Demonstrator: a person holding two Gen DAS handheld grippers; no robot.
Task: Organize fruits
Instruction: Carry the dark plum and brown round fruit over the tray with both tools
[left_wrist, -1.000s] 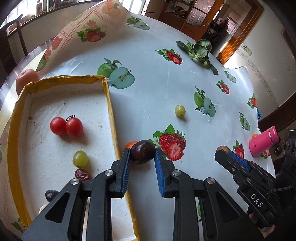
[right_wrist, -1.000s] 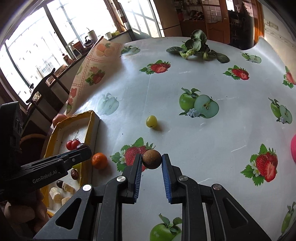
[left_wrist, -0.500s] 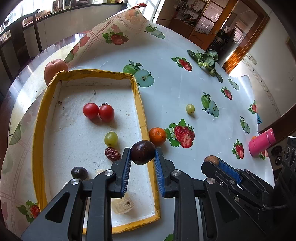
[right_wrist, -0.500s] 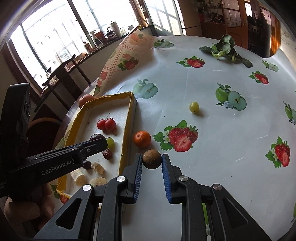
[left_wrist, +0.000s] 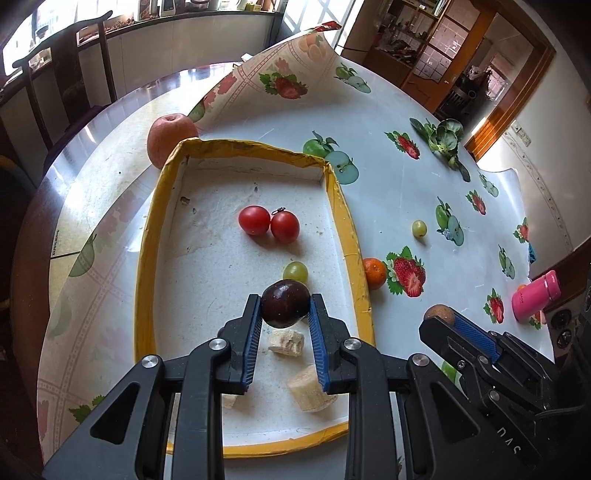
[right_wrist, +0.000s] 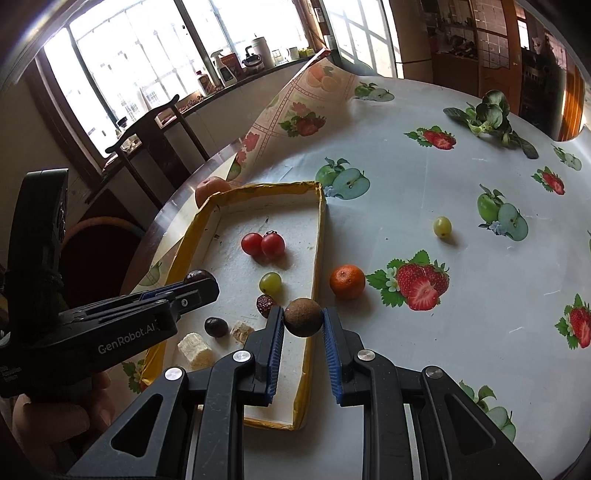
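Shallow yellow-rimmed white tray (left_wrist: 347, 225): floor open left of the two red cherry tomatoes (left_wrist: 268, 223). Left gripper (left_wrist: 285, 314) clamps a dark purple plum (left_wrist: 285, 303) above the tray; right gripper (right_wrist: 303, 322) clamps a brown round fruit (right_wrist: 303, 316) over the tray's near-side rim.

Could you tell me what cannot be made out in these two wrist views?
- Apple: lower part behind the tray wall, both views.
- Pale chunk, left wrist view: mostly under the left gripper.
- Pink container: label too small.
- Tray's near left corner, right wrist view: behind the left gripper.
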